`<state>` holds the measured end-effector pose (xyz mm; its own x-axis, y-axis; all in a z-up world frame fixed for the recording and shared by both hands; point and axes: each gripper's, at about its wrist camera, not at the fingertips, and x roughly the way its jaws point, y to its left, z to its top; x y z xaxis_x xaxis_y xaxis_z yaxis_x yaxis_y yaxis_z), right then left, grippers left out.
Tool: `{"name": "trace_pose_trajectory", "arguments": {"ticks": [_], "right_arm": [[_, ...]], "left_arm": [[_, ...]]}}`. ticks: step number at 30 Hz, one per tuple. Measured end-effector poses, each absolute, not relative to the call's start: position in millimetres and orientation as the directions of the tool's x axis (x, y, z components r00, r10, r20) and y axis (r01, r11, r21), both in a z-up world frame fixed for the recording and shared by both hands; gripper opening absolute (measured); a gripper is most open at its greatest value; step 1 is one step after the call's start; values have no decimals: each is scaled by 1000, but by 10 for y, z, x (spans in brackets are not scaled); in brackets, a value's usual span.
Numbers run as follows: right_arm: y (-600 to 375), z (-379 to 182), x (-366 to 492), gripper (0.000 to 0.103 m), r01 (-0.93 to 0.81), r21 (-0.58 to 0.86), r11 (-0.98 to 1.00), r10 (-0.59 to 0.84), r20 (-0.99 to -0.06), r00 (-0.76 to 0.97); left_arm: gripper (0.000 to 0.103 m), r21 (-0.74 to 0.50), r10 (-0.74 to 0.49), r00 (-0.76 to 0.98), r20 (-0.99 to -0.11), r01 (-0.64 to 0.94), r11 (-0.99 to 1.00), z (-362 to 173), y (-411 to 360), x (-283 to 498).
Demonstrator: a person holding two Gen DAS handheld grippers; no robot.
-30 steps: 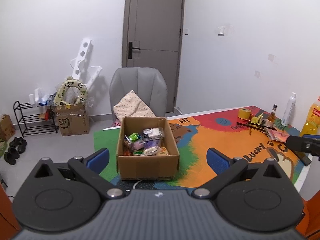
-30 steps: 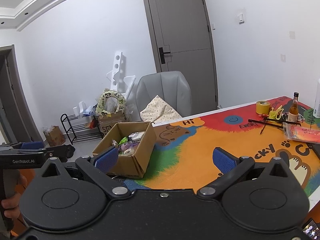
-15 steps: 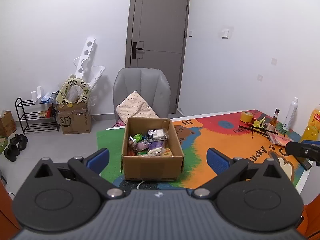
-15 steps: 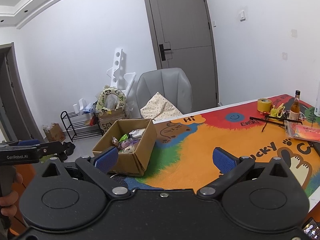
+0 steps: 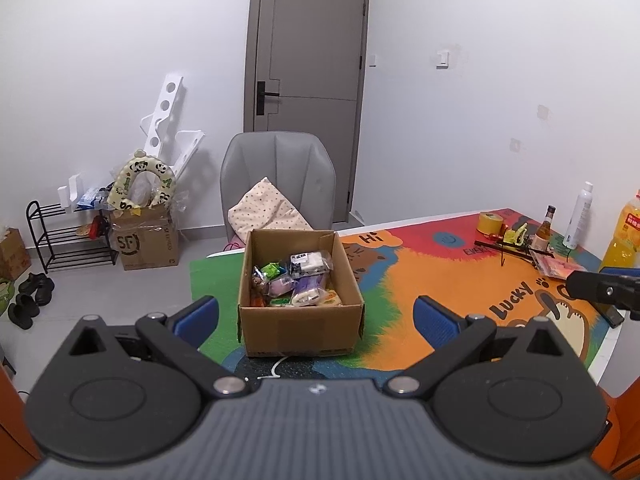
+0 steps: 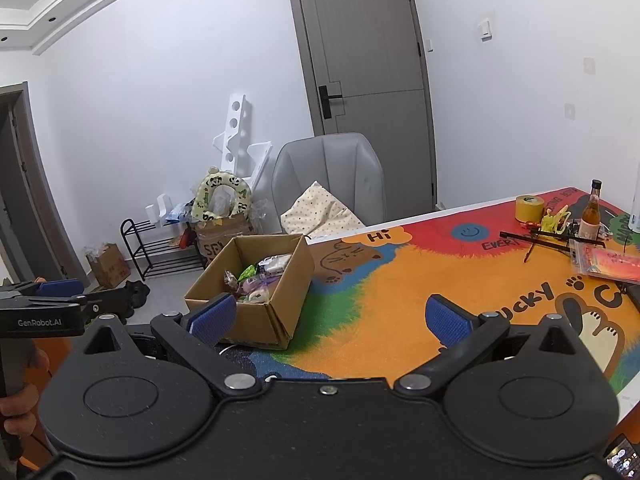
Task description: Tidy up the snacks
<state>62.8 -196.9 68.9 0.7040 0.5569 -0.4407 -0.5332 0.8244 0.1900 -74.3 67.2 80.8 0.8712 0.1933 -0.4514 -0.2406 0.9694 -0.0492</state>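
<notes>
**Both grippers wide, box of snacks ahead**

Right now your left gripper [image 5: 316,316] hangs above the near edge of the table with its blue pads spread far apart and nothing between them. Straight ahead of it sits the open cardboard box [image 5: 300,330] on the colourful mat [image 5: 440,280], and the snacks [image 5: 296,282] lie piled inside it: small wrapped packets in green, purple, white and yellow. Your right gripper [image 6: 334,318] is just as wide and grips nothing; from its camera the box [image 6: 256,320] stands to the left, behind the left pad [image 6: 212,316], while the bare orange part of the mat [image 6: 400,288] fills the gap between the pads. Well apart from the box, at the mat's far right end, you have a roll of yellow tape [image 6: 529,208], a small brown bottle [image 6: 592,212] and black sticks [image 6: 548,240]. Behind the table stands a grey chair [image 5: 278,176] with a dotted cushion [image 5: 268,214].
</notes>
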Motion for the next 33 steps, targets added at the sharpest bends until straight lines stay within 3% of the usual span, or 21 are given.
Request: {"name": "trace_pose_trajectory", "arguments": {"ticks": [33], "right_arm": [[-1957,653,616,103,-538,193,821,560,-457,691]], "left_arm": [[103,-48,177,878,-444,-220,974,782,596,-740]]}}
